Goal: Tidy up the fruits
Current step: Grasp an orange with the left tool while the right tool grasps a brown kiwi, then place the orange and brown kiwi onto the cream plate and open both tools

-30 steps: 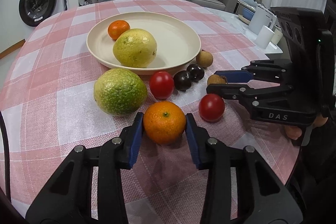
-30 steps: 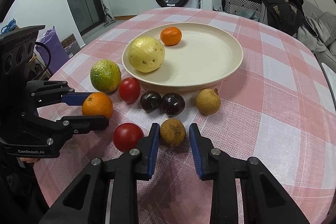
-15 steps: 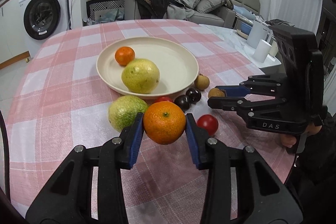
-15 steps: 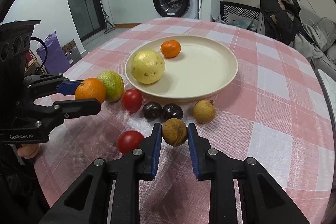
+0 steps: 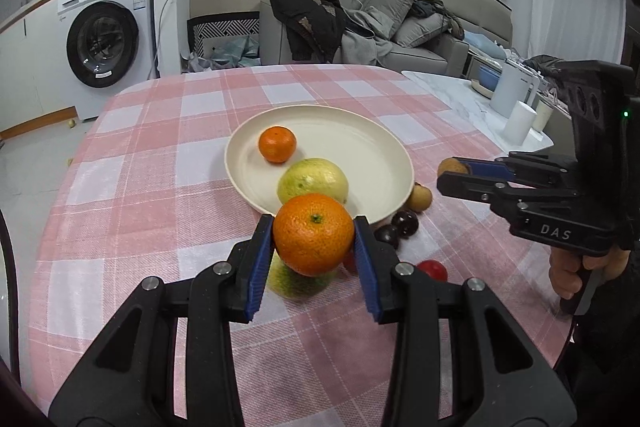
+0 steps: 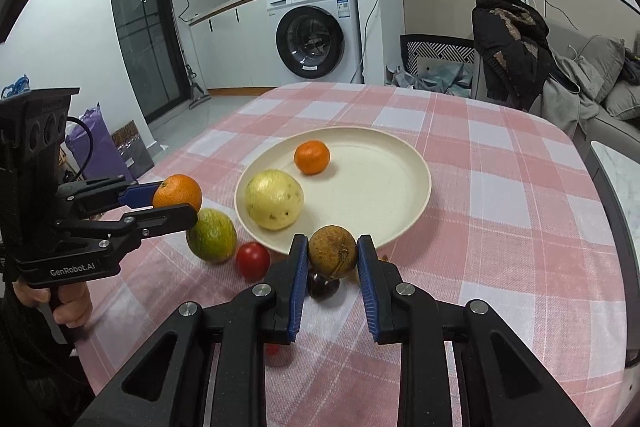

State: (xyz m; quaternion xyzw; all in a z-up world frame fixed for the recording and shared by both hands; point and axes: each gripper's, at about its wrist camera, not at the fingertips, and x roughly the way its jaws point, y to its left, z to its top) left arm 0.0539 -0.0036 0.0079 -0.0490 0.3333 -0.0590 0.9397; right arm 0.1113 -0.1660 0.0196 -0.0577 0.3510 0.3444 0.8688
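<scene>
Left gripper [image 5: 314, 241]: jaws partly closed, blue pads pressed to both sides of a large orange [image 5: 313, 234], held clear of the pink checked tablecloth [image 5: 132, 195] at centre frame. Same grip seen from the right wrist view at middle left, gripper [image 6: 176, 205] clamped on the orange [image 6: 177, 191].

Right gripper [image 6: 333, 261]: jaws narrow, closed around a small brown fruit [image 6: 332, 250] with a dangling stem, lifted above the cloth in the lower centre. From the left wrist view, at right of frame, only a sliver of that brown fruit [image 5: 451, 167] showing past the fingertips of the right gripper [image 5: 454, 174].

On the cream plate [image 6: 400, 203], centre of frame: a small orange [image 6: 312, 157] toward the far side and a pale yellow fruit [image 6: 274, 199] at the near left rim. On the cloth just outside the rim: a green citrus [image 6: 211, 235] and a red tomato [image 6: 252, 260].

Partly hidden: a dark round fruit [image 6: 322, 285] behind the right gripper's left finger; a red patch lower down beside that finger, too small to identify. In the left wrist view, green citrus [image 5: 294, 281] mostly covered by the held orange; two dark fruits [image 5: 398, 227], a tan fruit [image 5: 420, 197] and a second tomato [image 5: 434, 270] peeking out at centre right.
</scene>
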